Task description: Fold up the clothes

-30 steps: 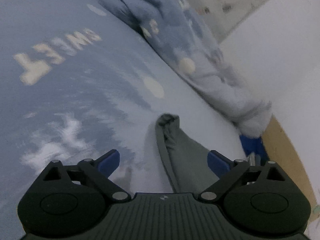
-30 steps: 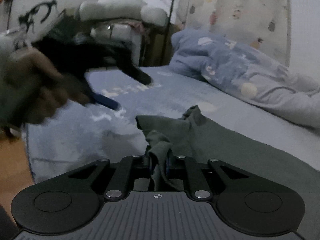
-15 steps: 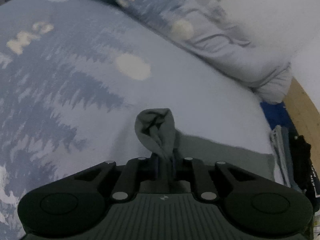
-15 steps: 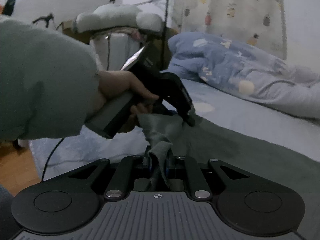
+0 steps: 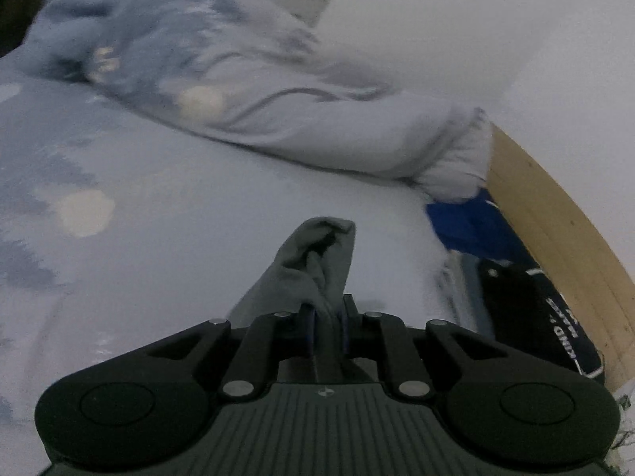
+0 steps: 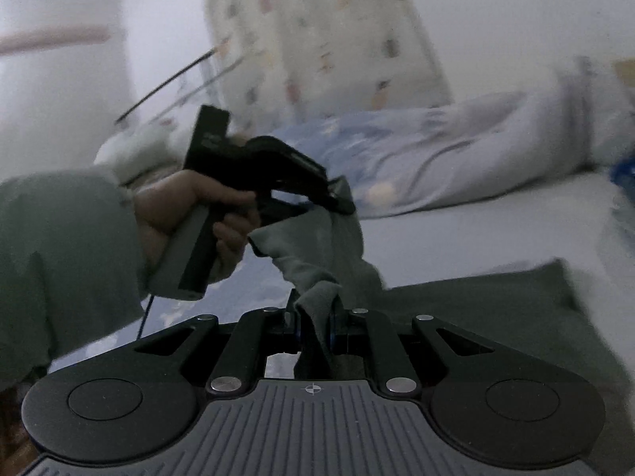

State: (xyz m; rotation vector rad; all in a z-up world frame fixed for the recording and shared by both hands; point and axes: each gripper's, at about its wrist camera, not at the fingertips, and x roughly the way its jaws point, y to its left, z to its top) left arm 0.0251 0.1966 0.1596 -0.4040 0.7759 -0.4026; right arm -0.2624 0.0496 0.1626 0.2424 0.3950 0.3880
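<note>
- We held the left gripper [image 5: 326,327], a black two-finger tool with blue pads, with its fingers pressed together on a bunched fold of the grey-green knit garment [image 5: 313,265].
- The pinched fold stood up beyond the left fingertips; its rolled end pointed away from them.
- We held the right gripper [image 6: 315,327], of the same black build, with its fingers pinching another bunch of the same garment.
- From the right fingers the cloth rose ahead and to the left, up to the left gripper, which appeared in the right wrist view gripped by our left hand [image 6: 190,214] in a pale green sleeve [image 6: 59,261].
- To the right of the right fingers the rest of the garment lay flat on the pale blue printed bed sheet [image 5: 166,214].
- Beyond both sets of fingers a crumpled light blue patterned duvet [image 5: 222,91] lay across the bed.
- To the right of the left fingers, off the mattress edge, sat a dark bag with white lettering [image 5: 555,325]; the blur prevented reading it.
</note>
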